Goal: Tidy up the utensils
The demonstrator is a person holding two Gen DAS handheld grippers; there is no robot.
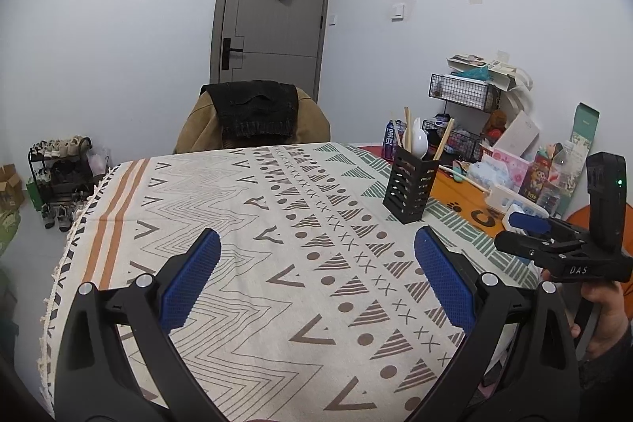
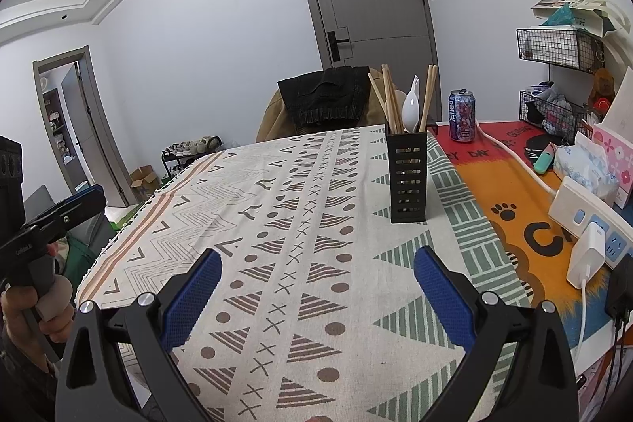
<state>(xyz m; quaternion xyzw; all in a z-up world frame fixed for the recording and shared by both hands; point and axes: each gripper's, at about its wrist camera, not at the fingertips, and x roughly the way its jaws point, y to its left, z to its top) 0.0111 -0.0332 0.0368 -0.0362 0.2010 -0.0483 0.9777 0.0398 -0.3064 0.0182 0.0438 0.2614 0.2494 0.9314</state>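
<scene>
**Both tongs empty, utensils already standing in the holder**

Nearest each camera, the left tongs and the right tongs hover above the patterned cloth-covered desk with their blue-padded jaws spread wide and nothing between them. No loose utensil lies on the cloth in front of either pair, so the sorting looks done or nearly so.

Ahead and to the right of the left tongs, and ahead and slightly right of the right tongs, stands the black slotted plastic utensil holder, upright near the cloth's right border. It is tall and narrow. Several pale wooden chopsticks lean out of it at differing angles, and a white plastic spoon with a white fork-like piece behind it pokes up between them.

The main risk, in my judgement, is tipping: the holder is slim, top-heavy with long sticks, and sits on loose fabric, so a sideways nudge from an open jaw or a snagged chopstick could topple it and scatter everything. Dragging the cloth would do the same.

Farther right of the holder, a blue drinks can and a white power strip sit on an orange mat; a knocked holder could fall that way.
</scene>
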